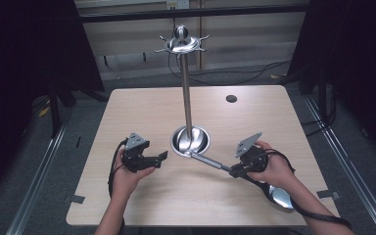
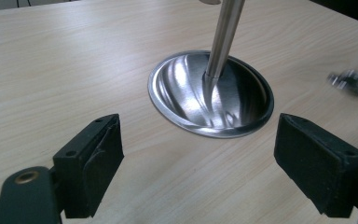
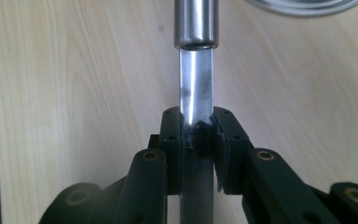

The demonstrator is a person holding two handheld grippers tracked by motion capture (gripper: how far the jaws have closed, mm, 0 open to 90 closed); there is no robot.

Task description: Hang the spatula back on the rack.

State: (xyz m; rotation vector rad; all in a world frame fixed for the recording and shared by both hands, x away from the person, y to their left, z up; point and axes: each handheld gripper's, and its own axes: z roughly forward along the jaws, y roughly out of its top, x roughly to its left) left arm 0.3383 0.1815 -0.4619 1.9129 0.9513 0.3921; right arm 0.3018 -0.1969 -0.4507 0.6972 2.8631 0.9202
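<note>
High view: the right gripper [image 1: 231, 171] is clamped on the flat shaft of a long steel utensil [image 1: 210, 162], polished and mirror-bright, with a thicker round handle end reaching to the rim of the stand's dished base [image 1: 190, 141] and a spoon-like bowl [image 1: 280, 195] showing behind the right hand [image 1: 274, 169]. The utensil lies slantwise low over the wooden table [image 1: 142, 105], right of the stand's upright pole [image 1: 187, 98]. The left gripper [image 1: 162, 157] waits beside the base, jaws wide apart, nothing between them.
</note>
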